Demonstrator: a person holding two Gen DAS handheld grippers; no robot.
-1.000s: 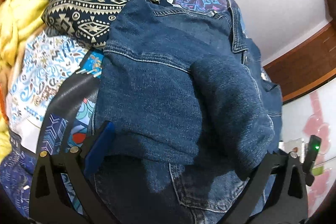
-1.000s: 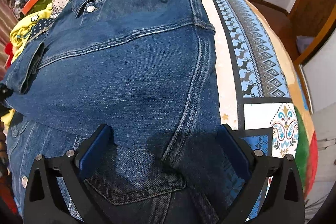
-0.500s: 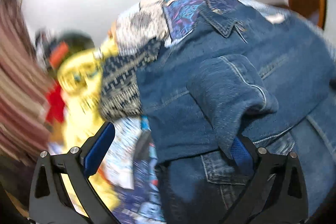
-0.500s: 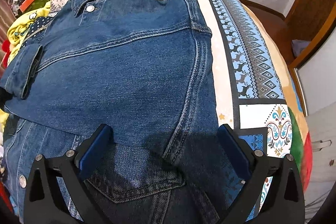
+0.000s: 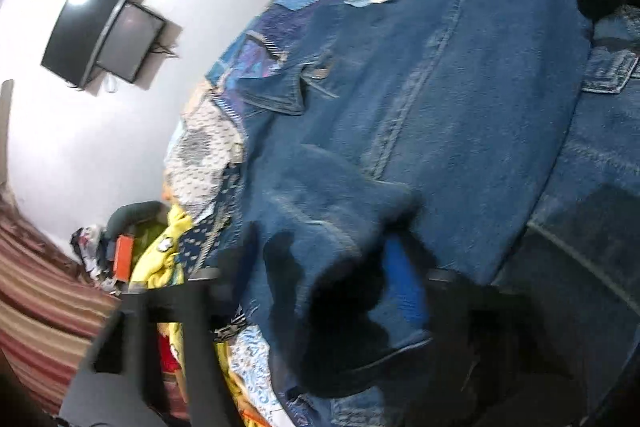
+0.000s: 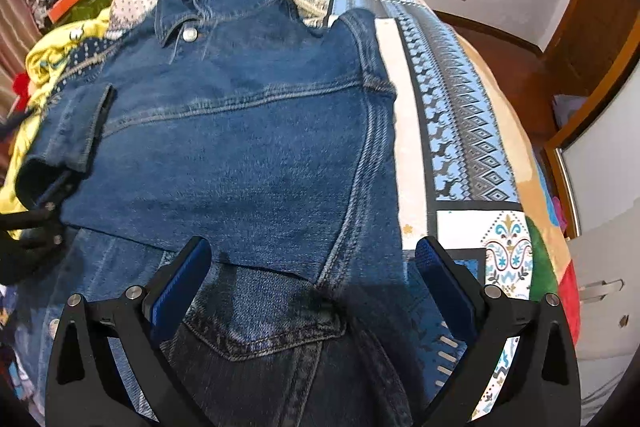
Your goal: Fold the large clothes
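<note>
A blue denim jacket [image 6: 248, 139] lies back-up on the patterned bed quilt [image 6: 452, 115], collar at the far end. Its left sleeve is folded in, cuff [image 6: 68, 131] at the left. It also fills the left wrist view [image 5: 460, 115]. My left gripper [image 5: 320, 279] stands around the sleeve cuff [image 5: 320, 259], which drapes between the fingers; the view is blurred, so its grip is unclear. It shows at the left edge of the right wrist view [image 6: 44, 211]. My right gripper [image 6: 312, 279] is open over the jacket's lower hem, above a denim pocket [image 6: 264, 327].
Yellow clothes [image 6: 44, 59] and other garments pile at the bed's left side. A striped curtain [image 5: 44, 307] and a wall-mounted screen [image 5: 104, 27] stand beyond. A wooden door frame [image 6: 592, 39] and a white cabinet [image 6: 604, 267] are at the right.
My left gripper has swung and tilted hard, with the sleeve cuff now lying between its fingers. The jaws stand closer together. My right gripper has stayed in place, open.
</note>
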